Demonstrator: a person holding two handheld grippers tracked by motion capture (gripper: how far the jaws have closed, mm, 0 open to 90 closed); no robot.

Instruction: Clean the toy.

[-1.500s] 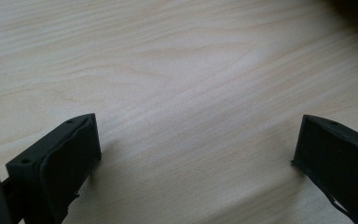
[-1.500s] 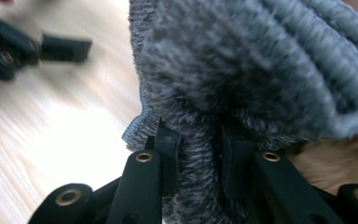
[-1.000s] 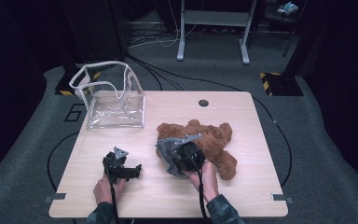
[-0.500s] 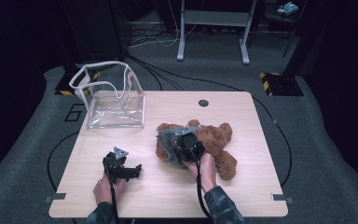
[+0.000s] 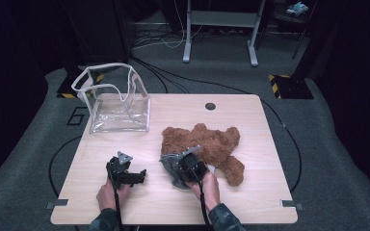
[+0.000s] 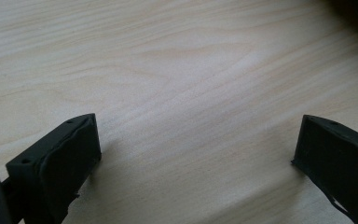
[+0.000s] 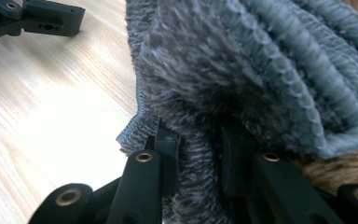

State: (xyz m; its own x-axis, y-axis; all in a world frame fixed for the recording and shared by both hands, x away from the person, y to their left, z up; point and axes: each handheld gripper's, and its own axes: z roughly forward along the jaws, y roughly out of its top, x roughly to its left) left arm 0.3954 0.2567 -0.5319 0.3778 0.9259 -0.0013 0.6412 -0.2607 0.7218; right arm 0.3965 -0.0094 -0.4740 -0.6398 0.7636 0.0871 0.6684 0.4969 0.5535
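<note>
A brown teddy bear (image 5: 217, 144) lies on the wooden table (image 5: 255, 192), right of centre. My right gripper (image 5: 182, 169) (image 7: 198, 140) is at the bear's near left side, shut on a fold of grey knitted fabric (image 5: 169, 166) (image 7: 261, 70) with a fuzzy lining. The fabric hangs from the jaws, just over the tabletop. My left gripper (image 5: 136, 175) (image 6: 196, 144) rests on the table to the left, its jaws wide open over bare wood. It also appears at the top left of the right gripper view (image 7: 37, 18).
A clear plastic bag (image 5: 118, 103) with white trim stands open at the table's back left. A round cable hole (image 5: 210, 106) sits near the back edge. Cables and metal stand legs (image 5: 221, 33) are on the floor behind.
My right gripper has sunk toward the tabletop and a little nearer the person, carrying the grey fabric with it. The left gripper has stayed put.
</note>
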